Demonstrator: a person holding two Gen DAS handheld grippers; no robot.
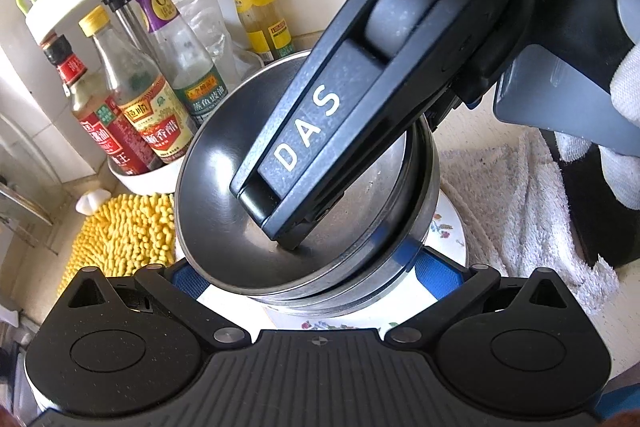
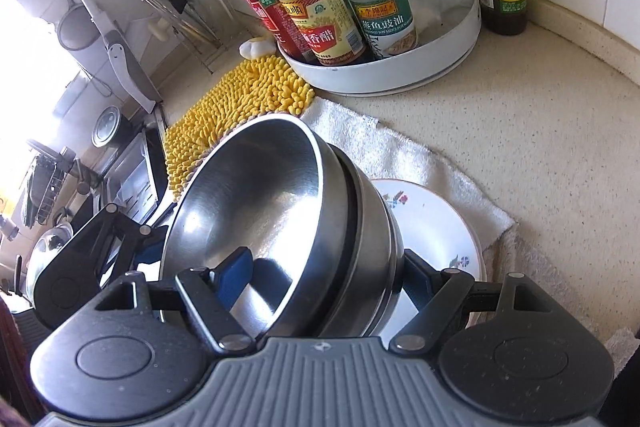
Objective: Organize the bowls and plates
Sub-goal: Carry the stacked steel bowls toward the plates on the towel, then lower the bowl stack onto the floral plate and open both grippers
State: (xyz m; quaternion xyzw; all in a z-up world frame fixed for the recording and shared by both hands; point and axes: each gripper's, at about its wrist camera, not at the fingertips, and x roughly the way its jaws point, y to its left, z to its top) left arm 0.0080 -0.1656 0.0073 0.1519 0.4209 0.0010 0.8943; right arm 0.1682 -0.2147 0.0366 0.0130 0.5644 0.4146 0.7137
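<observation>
Beige counter (image 2: 520,131) holds a tray of sauce bottles (image 2: 384,75) and a yellow mat (image 2: 240,99) behind the stacked steel bowls (image 2: 248,195) on a flowered plate (image 2: 436,227). Right gripper (image 2: 328,275) straddles the bowls' rim, one finger inside the top bowl, clamping it. Left gripper (image 1: 316,271) sits spread wide around the stack's base; whether it touches, I cannot tell.

Plate (image 2: 436,223) mostly hidden under bowl stack (image 2: 360,227).
</observation>
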